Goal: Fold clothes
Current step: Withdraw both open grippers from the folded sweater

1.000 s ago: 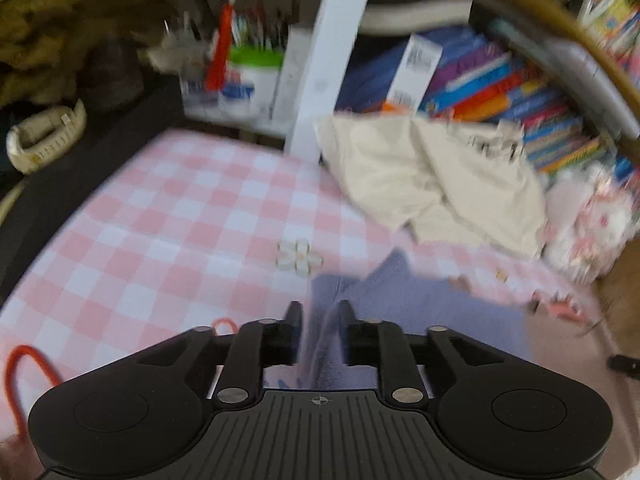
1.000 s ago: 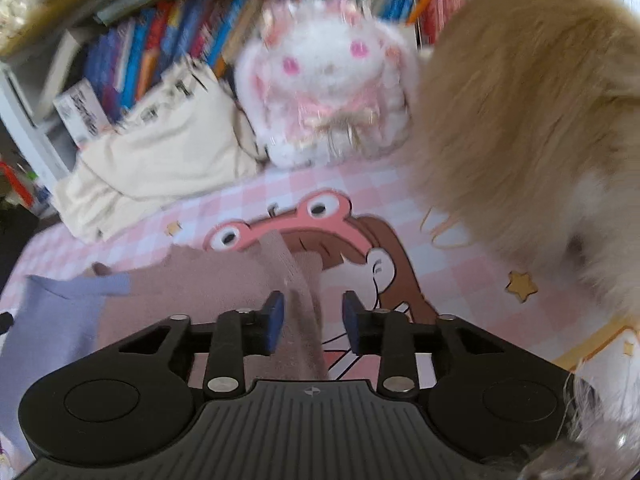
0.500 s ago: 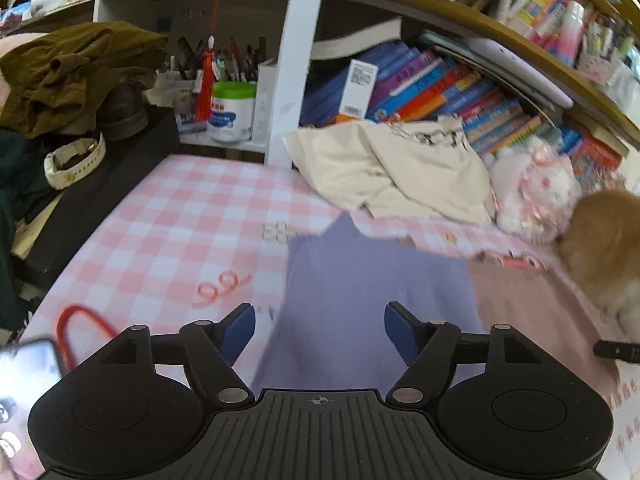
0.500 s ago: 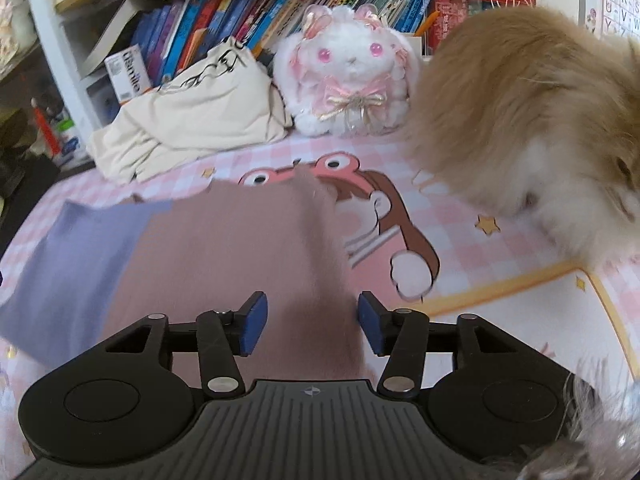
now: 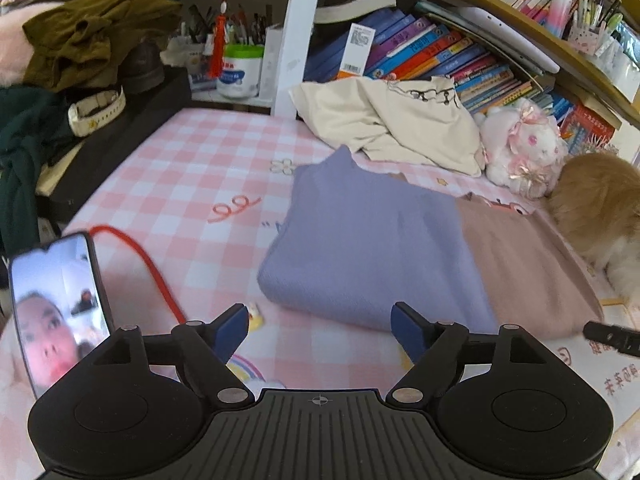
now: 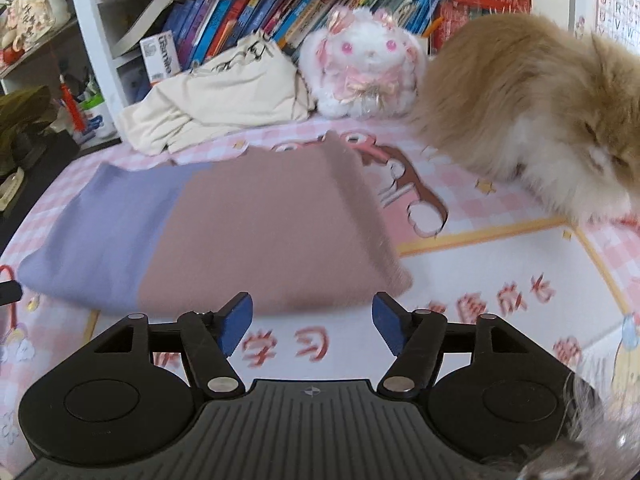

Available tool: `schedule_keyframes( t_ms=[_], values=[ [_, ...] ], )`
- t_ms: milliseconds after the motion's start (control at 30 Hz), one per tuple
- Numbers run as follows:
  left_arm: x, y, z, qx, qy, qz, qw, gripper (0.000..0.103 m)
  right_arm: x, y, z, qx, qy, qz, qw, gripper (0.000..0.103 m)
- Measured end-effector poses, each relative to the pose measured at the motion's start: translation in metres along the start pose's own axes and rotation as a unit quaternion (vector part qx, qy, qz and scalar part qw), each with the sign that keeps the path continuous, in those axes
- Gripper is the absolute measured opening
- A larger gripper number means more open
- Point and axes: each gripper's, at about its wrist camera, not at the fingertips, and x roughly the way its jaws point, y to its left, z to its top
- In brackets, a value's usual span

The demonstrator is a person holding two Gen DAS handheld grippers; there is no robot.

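left gripper (image 5: 320, 330) and right gripper (image 6: 312, 320) both gape wide, empty. the folded lilac-and-dusty-pink knit garment (image 5: 400, 252) lies flat on the pink checked mat (image 5: 168, 184), at twelve o'clock just beyond both grippers' fingertips.

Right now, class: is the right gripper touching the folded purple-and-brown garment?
Apart. In the right wrist view the right gripper is open, and a strip of the printed mat shows between its fingertips and the folded garment.

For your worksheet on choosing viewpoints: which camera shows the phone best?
The left wrist view: the phone stands at its left edge, screen lit and facing the camera. The right wrist view does not show it at all.
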Motion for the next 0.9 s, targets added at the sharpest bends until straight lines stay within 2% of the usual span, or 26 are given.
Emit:
schedule_keyframes(
  t_ms=[200, 400, 600, 700, 900],
  values=[
    [0.001, 0.002, -0.016, -0.012, 0.029, -0.013, 0.9994, 0.081, 0.000, 0.014, -0.014, -0.005, 0.024, 0.003, 1.000, 0.066],
    [-0.003, 0.005, -0.017, -0.014, 0.027, -0.014, 0.9995, 0.081, -0.002, 0.022, -0.015, -0.010, 0.019, 0.005, 1.000, 0.067],
    [-0.001, 0.016, -0.018, -0.049, 0.039, -0.025, 0.9977, 0.081, -0.002, 0.026, -0.018, -0.012, 0.025, 0.001, 1.000, 0.067],
    [0.001, 0.021, -0.019, -0.065, 0.047, -0.032, 0.9963, 0.081, -0.003, 0.029, -0.020, -0.015, 0.024, -0.002, 1.000, 0.071],
    [0.012, 0.026, -0.024, -0.091, 0.078, -0.054, 0.9914, 0.081, -0.003, 0.037, -0.029, -0.030, 0.040, 0.001, 0.999, 0.073]
  ],
)
